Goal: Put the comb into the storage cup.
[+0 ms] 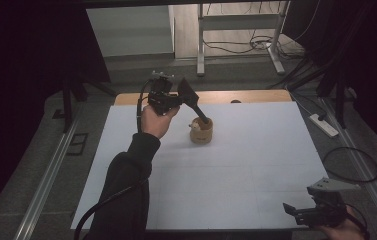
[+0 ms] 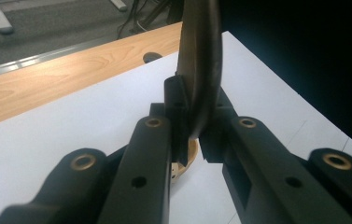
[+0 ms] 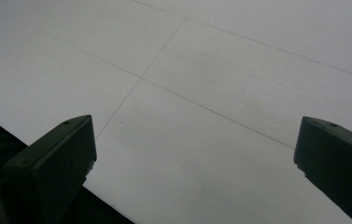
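The left gripper (image 1: 183, 100) is clamped on a black flat-bladed spatula (image 1: 192, 100), whose handle end dips into the small round wooden cup (image 1: 201, 131) on the white surface (image 1: 236, 170). Well away from the cup, at the surface's near corner, the right gripper (image 1: 292, 209) hangs with jaws spread wide.

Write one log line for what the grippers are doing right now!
left gripper: shut on spatula, over holder | right gripper: open, idle
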